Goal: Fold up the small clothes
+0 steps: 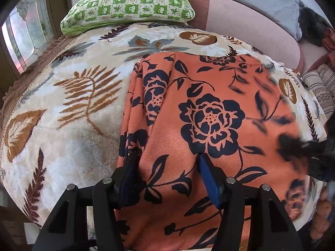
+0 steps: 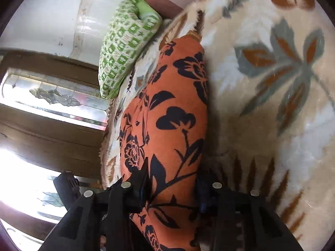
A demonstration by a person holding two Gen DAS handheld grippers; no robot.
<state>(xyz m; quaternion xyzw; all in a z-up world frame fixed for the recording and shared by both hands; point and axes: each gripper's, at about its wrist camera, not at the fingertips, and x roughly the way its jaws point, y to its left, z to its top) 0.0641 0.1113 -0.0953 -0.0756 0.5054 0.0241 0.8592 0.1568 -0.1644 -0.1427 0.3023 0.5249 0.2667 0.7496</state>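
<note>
An orange garment with dark blue flowers point(image 1: 209, 115) lies spread on a cream leaf-patterned blanket point(image 1: 69, 108). My left gripper point(image 1: 167, 163) is open, its jaws wide apart over the garment's near part with cloth between them. My right gripper shows blurred at the right edge of the left wrist view point(image 1: 301, 148). In the right wrist view the same garment point(image 2: 167, 125) runs away from my right gripper point(image 2: 173, 179), whose jaws stand apart with the garment's near edge between them. The blanket point(image 2: 272, 83) fills the right side.
A green checked pillow point(image 1: 129, 2) lies at the blanket's far edge, also in the right wrist view point(image 2: 125, 48). A pink bedsheet point(image 1: 240, 23), grey cloth and striped fabric point(image 1: 320, 83) lie at the far right. A glass-panelled wooden door point(image 2: 52, 100) stands at the left.
</note>
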